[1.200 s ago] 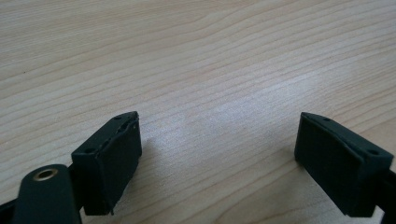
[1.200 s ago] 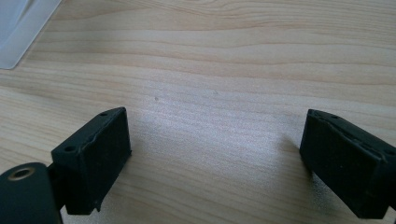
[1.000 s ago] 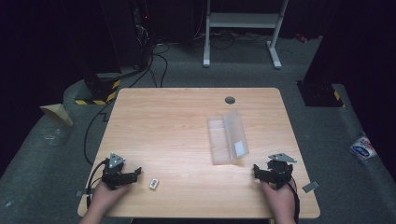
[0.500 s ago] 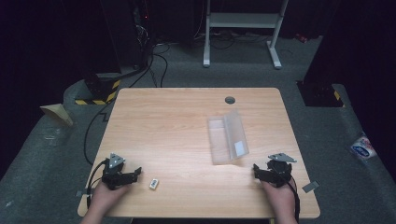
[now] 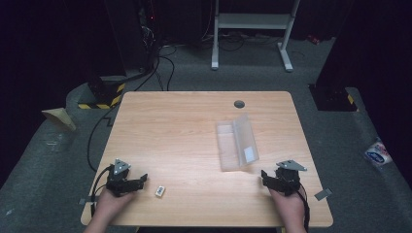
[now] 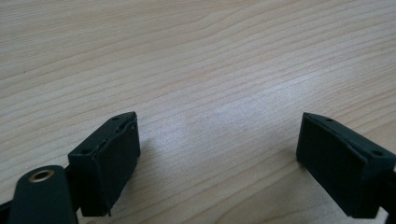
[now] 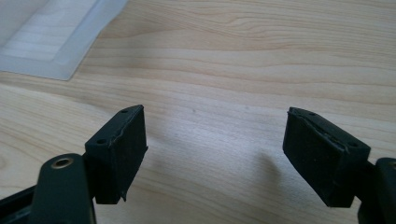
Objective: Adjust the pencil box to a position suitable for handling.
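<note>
Table (image 5: 194,131): light wood-grain top, rectangular, standing on grey carpet; a small dark round grommet (image 5: 239,104) set near its far edge, right of centre; bare wood runs under both sets of jaws in the left gripper view and the right gripper view.

Clear plastic case (image 5: 236,141): translucent, lying open on the right half of the table, one leaf flat and the other tilted up along the hinge; a pale rectangular label on the tilted leaf; its near corner appears at the upper left of the right gripper view (image 7: 56,32), well apart from the jaws there.

Right gripper (image 5: 267,177): black, grey three-cornered plate on top, held in the right hand (image 5: 286,208) at the near right corner of the table, near the case's near end but not touching it; jaws spread wide with nothing between them, seen in the right gripper view (image 7: 215,144).

Left gripper (image 5: 140,179): black, grey plate on top, cable trailing off the near left edge, held in the left hand (image 5: 109,206) at the near left corner; jaws spread wide over bare wood, nothing between them, seen in the left gripper view (image 6: 219,149).

Small white block (image 5: 160,191): rectangular, lying flat on the table just beside the left gripper's tips, apart from them; markings too small to tell.
</note>
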{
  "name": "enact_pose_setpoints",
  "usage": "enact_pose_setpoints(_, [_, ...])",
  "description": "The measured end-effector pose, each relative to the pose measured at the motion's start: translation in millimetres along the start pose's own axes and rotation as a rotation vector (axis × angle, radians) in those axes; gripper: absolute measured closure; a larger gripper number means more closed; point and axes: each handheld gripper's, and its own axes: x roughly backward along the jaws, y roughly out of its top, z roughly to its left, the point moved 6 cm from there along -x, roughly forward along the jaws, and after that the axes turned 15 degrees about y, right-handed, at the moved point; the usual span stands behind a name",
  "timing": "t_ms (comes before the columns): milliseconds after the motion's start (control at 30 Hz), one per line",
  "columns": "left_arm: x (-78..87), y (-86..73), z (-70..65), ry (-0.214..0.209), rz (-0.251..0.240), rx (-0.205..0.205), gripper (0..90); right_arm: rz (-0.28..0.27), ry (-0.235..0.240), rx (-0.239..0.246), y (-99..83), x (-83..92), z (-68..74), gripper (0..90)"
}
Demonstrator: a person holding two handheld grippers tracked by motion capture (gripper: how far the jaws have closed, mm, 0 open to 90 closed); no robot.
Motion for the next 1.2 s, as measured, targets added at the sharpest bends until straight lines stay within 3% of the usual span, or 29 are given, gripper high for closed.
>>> enact_pose_setpoints(333, [-2.1, 0.7, 1.0, -0.001, 0.01, -0.005, 9.2, -0.021, 0.048, 0.033, 2.9, 0.2, 23.3, 27.9])
enact_pose_setpoints(600, [-0.7, -0.3, 0.9, -0.005, 0.003, -0.004, 10.8, -0.023, 0.085, 0.073, 2.6, -2.0, 40.4, 28.9])
enact_pose_setpoints(900, [0.0, -0.5, 0.6, -0.002, 0.004, -0.006, 11.5, -0.031, 0.127, 0.086, 4.6, -5.0, 61.1, 29.8])
enact_pose_setpoints(1200, [-0.9, 0.1, 1.1, -0.01, 0.002, -0.013, 11.6, -0.066, 0.159, 0.12, 18.7, -5.8, 79.7, 30.2])
